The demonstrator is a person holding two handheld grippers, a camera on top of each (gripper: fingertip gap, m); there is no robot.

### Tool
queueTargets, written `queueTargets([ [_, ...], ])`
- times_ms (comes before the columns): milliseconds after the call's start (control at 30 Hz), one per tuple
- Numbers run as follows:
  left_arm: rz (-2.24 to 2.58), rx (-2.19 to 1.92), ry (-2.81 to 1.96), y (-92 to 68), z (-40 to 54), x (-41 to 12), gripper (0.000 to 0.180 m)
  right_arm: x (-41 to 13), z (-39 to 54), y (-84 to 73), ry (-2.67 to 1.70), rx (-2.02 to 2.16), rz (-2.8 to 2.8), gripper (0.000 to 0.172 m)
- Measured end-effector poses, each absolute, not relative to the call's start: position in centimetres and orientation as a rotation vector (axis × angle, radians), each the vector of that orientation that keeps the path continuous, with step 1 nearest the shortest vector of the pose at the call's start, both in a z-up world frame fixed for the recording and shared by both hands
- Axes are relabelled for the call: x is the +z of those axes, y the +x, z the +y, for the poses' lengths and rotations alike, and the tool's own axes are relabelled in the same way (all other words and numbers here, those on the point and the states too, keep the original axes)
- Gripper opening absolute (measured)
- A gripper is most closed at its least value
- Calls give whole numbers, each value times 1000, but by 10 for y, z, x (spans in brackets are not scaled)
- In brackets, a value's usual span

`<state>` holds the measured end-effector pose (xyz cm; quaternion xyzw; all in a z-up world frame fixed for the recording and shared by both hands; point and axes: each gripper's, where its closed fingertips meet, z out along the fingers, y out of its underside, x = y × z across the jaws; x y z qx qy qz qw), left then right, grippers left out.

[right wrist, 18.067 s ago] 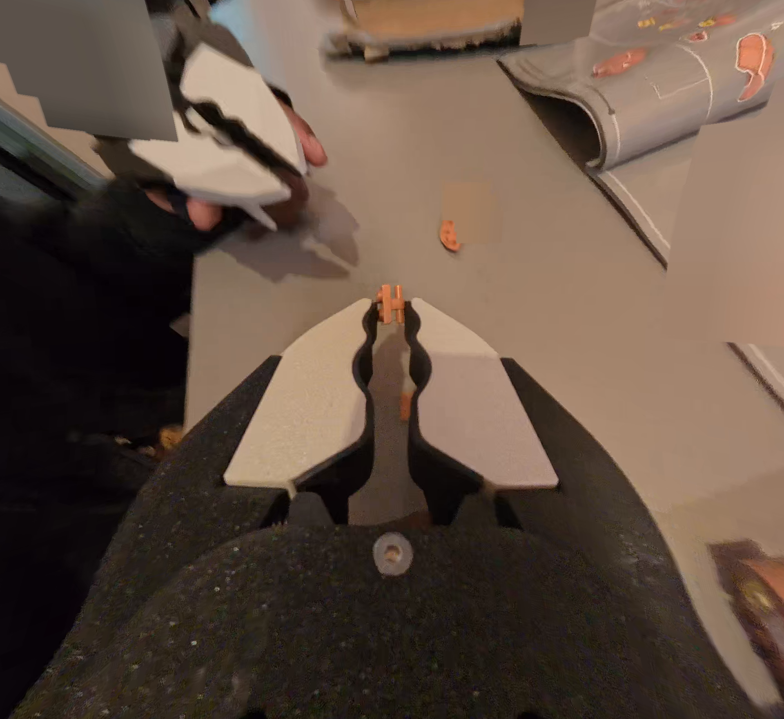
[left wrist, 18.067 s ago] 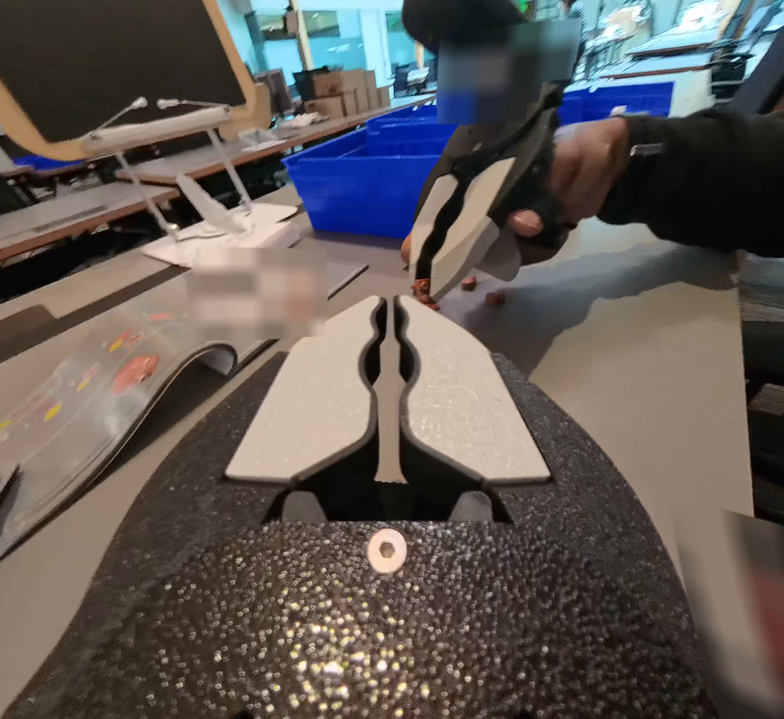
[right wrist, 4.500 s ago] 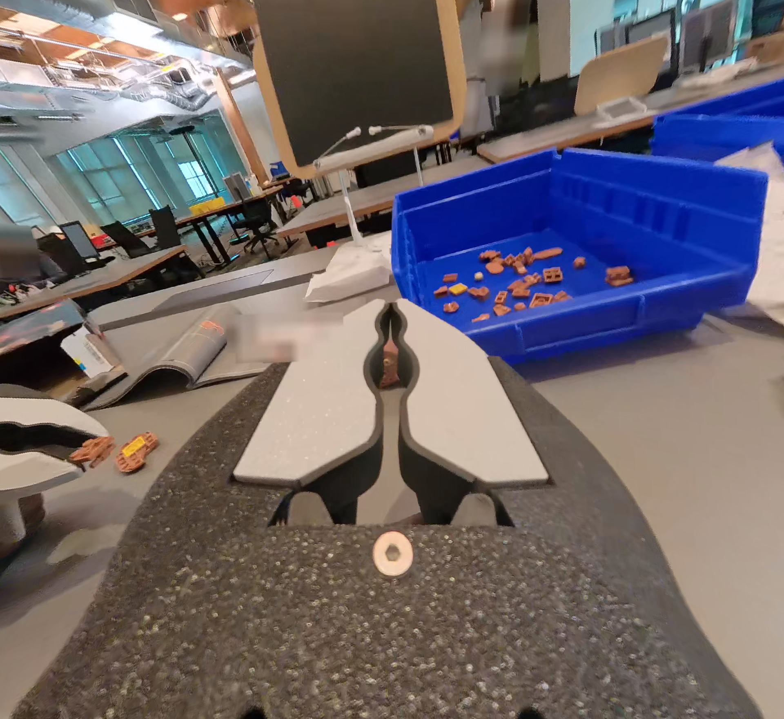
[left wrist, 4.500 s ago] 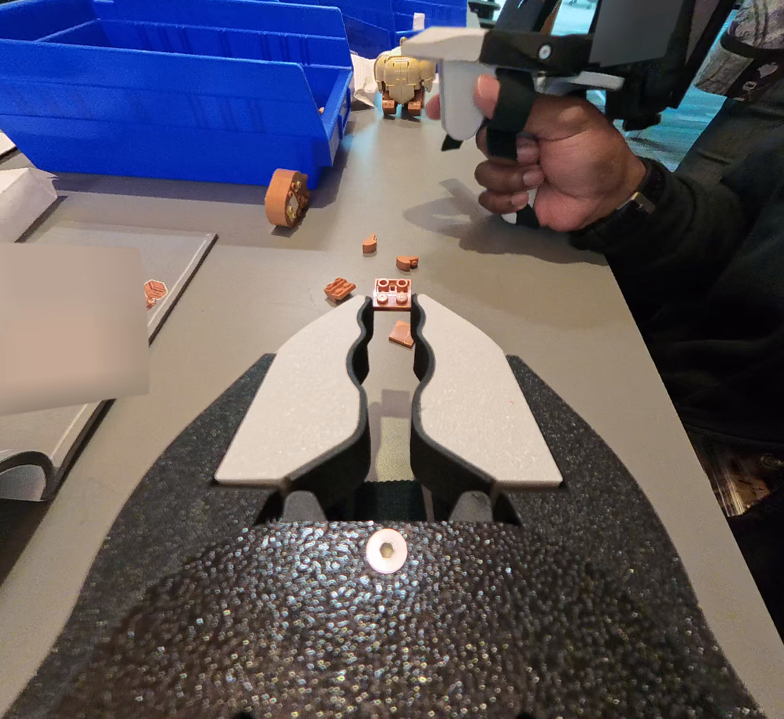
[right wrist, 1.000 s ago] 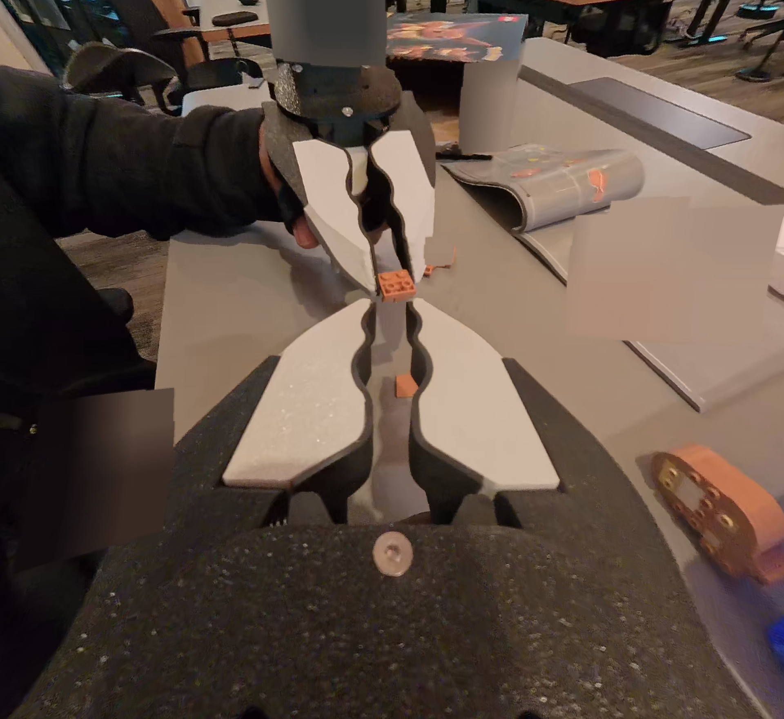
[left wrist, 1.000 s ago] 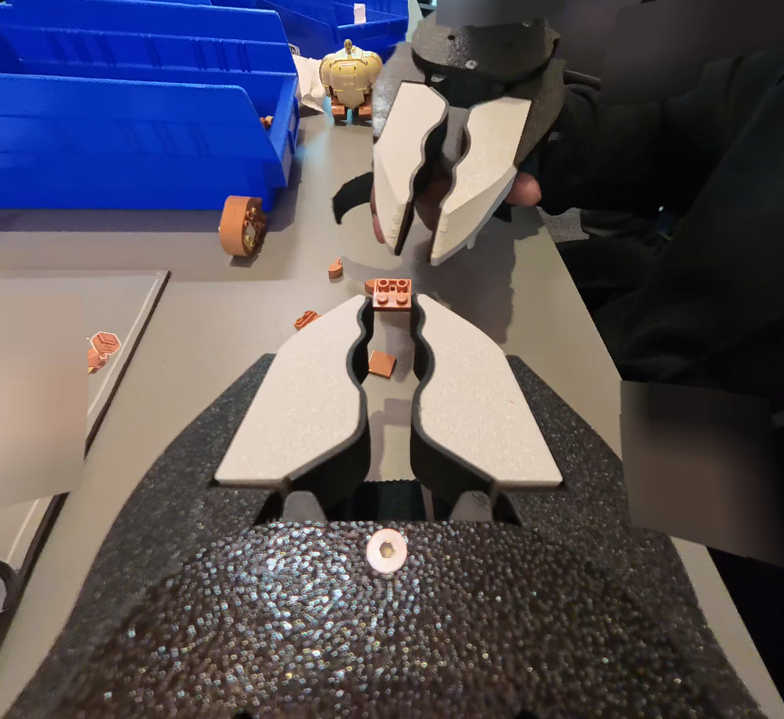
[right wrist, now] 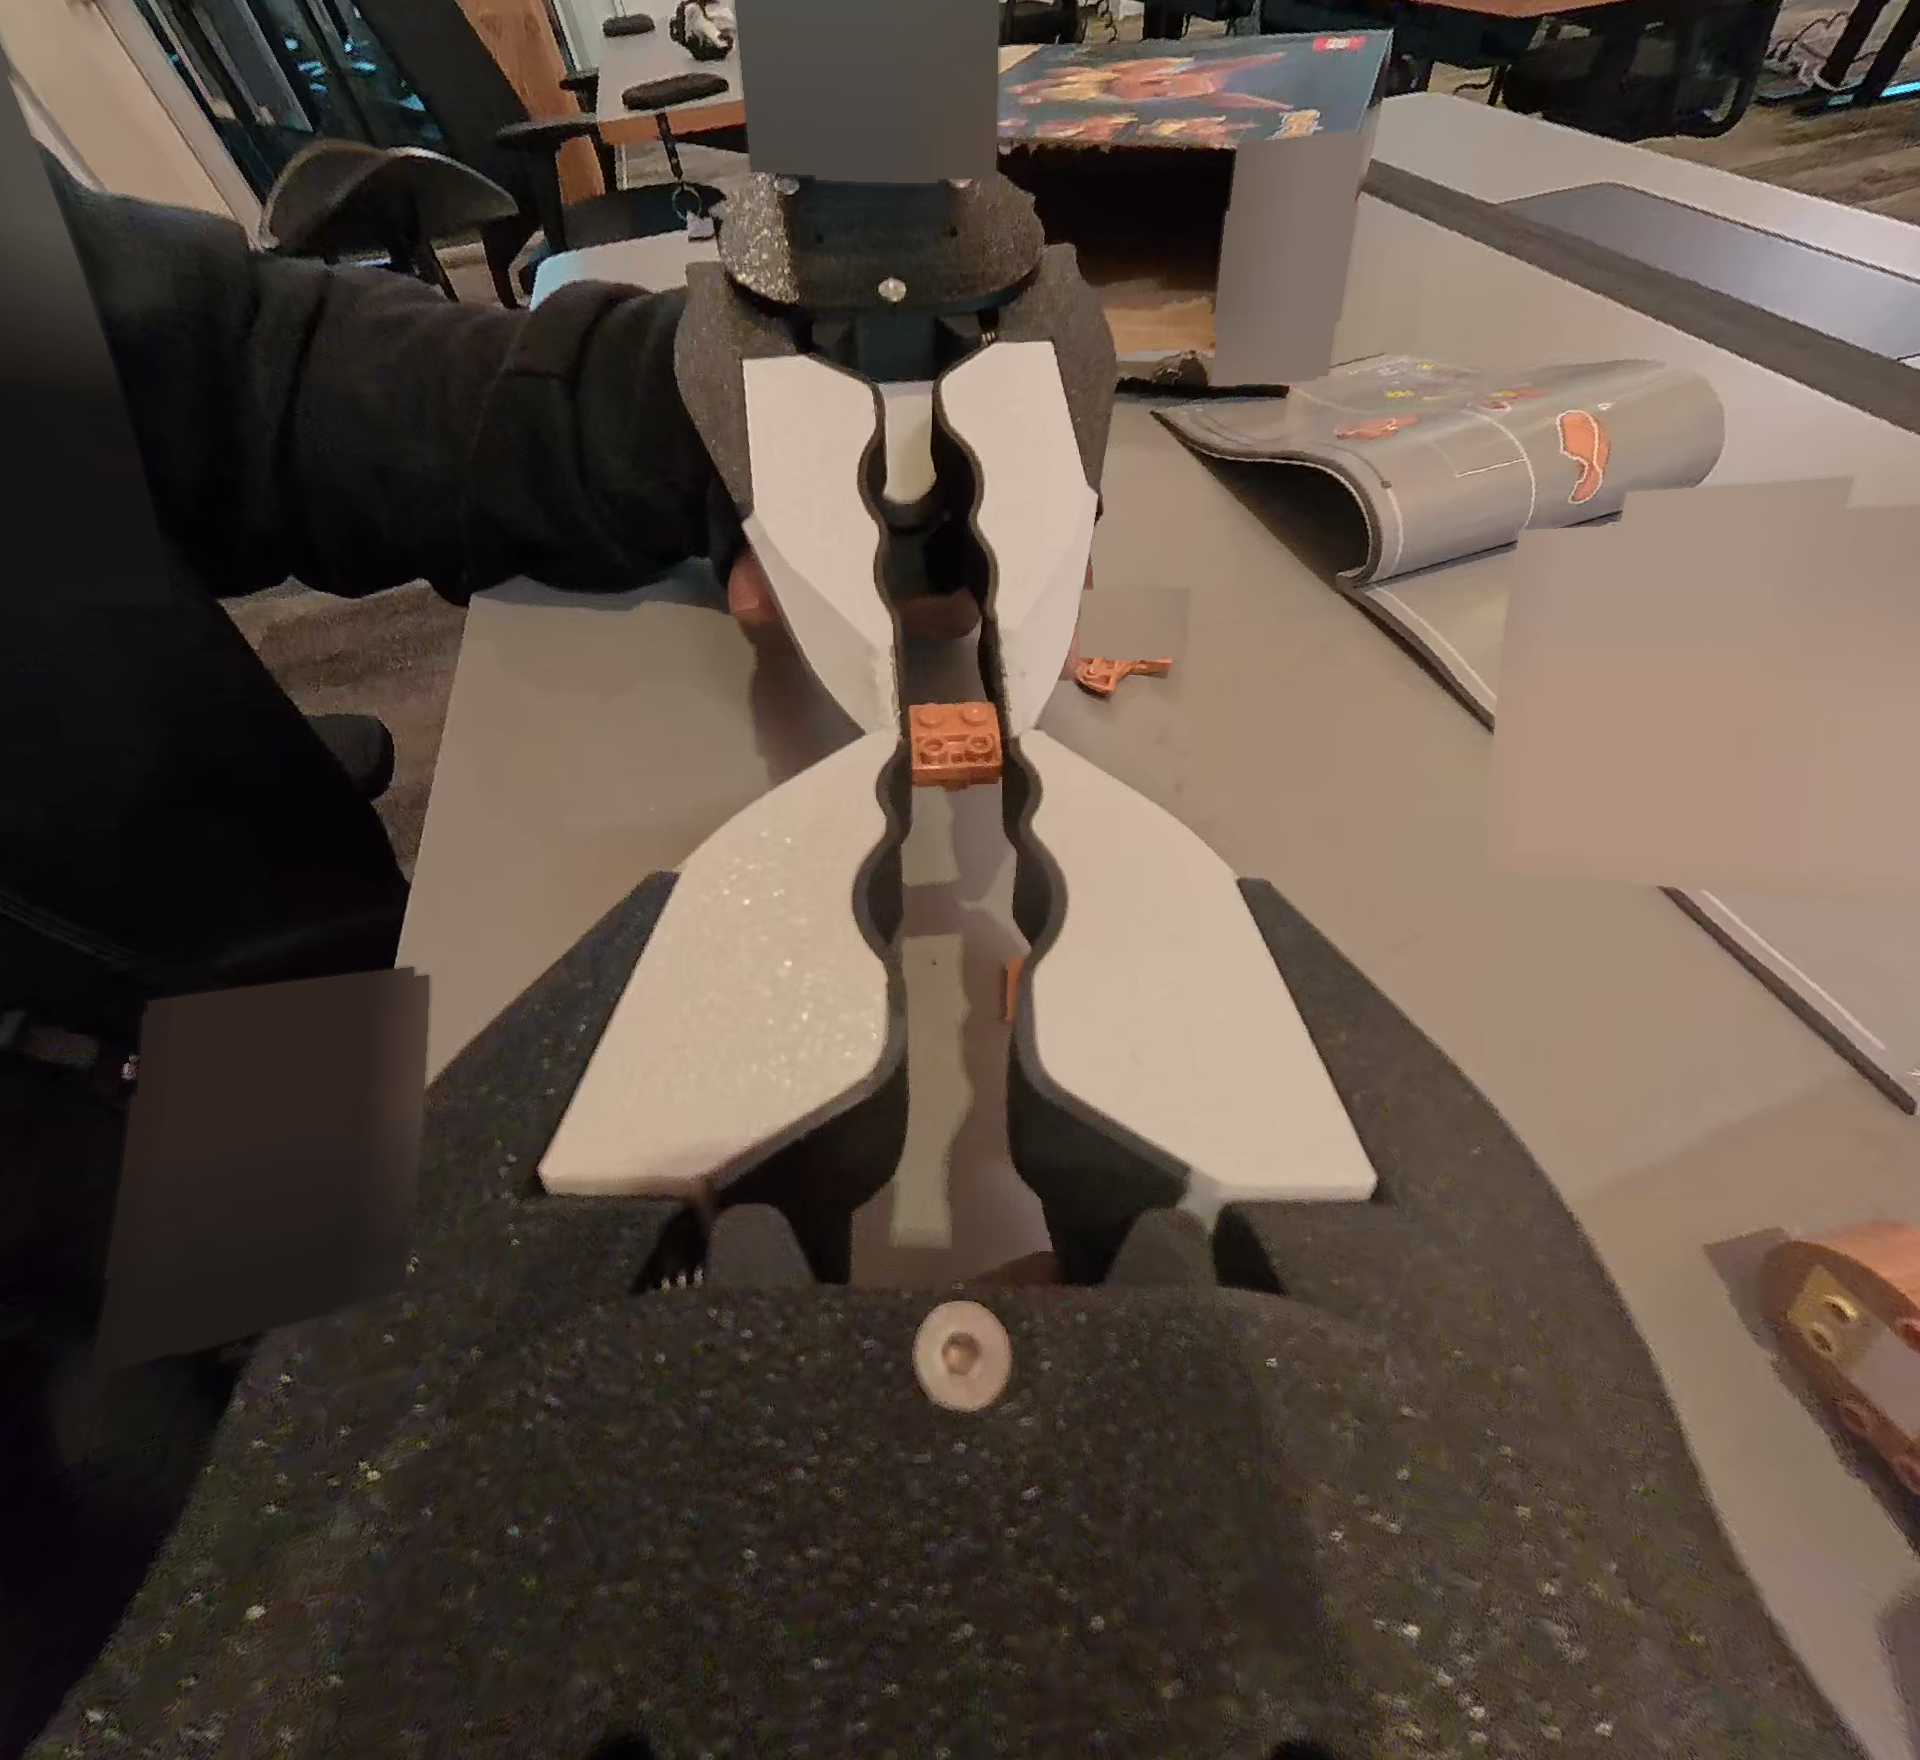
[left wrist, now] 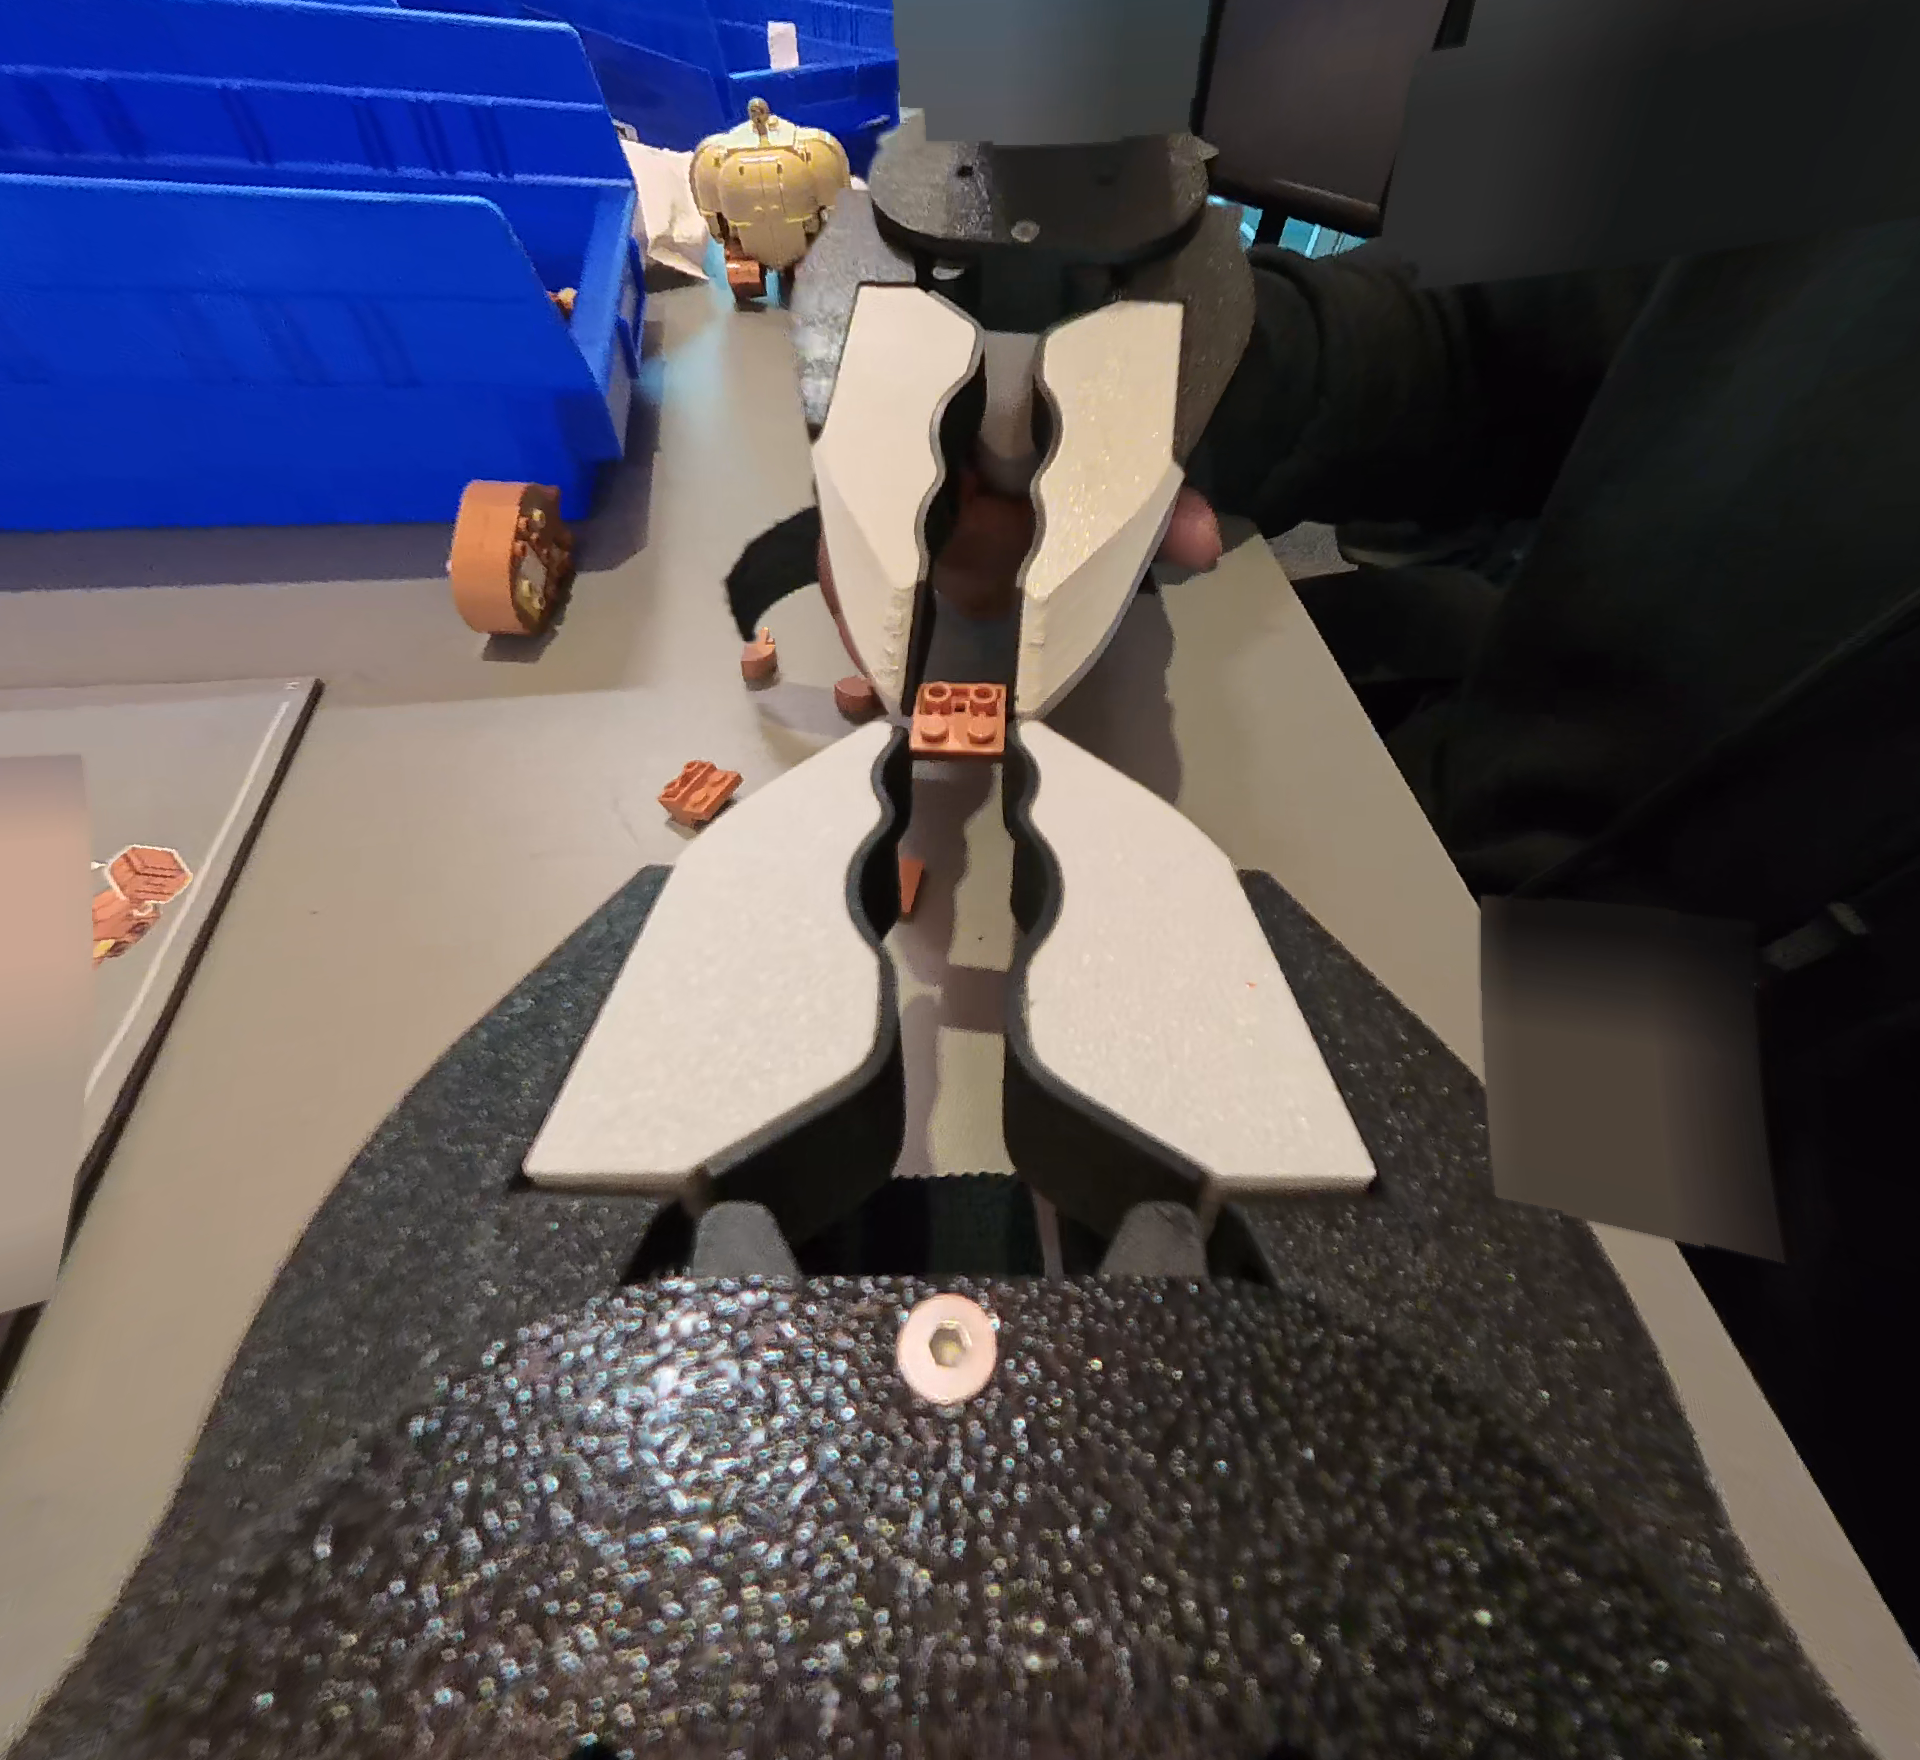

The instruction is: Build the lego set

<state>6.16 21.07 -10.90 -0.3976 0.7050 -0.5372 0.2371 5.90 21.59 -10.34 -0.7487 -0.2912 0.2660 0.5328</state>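
Observation:
My two grippers meet tip to tip above the grey table (left wrist: 416, 879). A small orange-brown studded brick (left wrist: 956, 723) sits where the tips meet. My left gripper (left wrist: 956, 749) is shut on its near part. My right gripper (left wrist: 961, 697) faces it, and its pads press on the brick's far part. In the right wrist view the same brick (right wrist: 954, 746) lies between my right gripper's (right wrist: 954, 780) tips, with the left gripper (right wrist: 945, 713) just beyond it. A person's hand and dark sleeve hold each gripper.
Blue bins (left wrist: 291, 339) stand at the left, with a round brown part (left wrist: 509, 557) and a tan brick figure (left wrist: 764, 183) beside them. Loose brown pieces (left wrist: 701, 791) lie on the table. An open booklet (right wrist: 1455, 463), a box (right wrist: 1195, 89) and a brown assembly (right wrist: 1849, 1315) also show. Left and right tips are no more than a few centimetres apart.
My right gripper has come down from a tilted pose to meet the left tip to tip. Its jaws now close on the brick that the left gripper has held throughout.

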Motion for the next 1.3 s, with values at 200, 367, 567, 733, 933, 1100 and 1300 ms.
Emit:
queueTargets([
  [200,1902,-1533,-1080,57,212,-105,16,-100,212,60,-1766,672,-667,16],
  [367,1903,-1568,-1054,57,206,-102,16,-100,210,56,-1757,685,-692,16],
  [567,1907,-1589,-1039,56,204,-103,16,-100,208,54,-1754,698,-703,16],
  [733,1890,-1568,-1044,59,206,-102,16,-100,212,57,-1760,678,-683,16],
  [933,1863,-1494,-1095,60,218,-106,16,-108,207,77,-1834,562,-655,22],
  [1100,1818,-1429,-1237,57,242,-116,16,-134,197,100,-1997,449,-571,21],
  [1300,1867,-1352,-1305,59,245,-129,16,-148,203,100,-2077,382,-609,20],
])
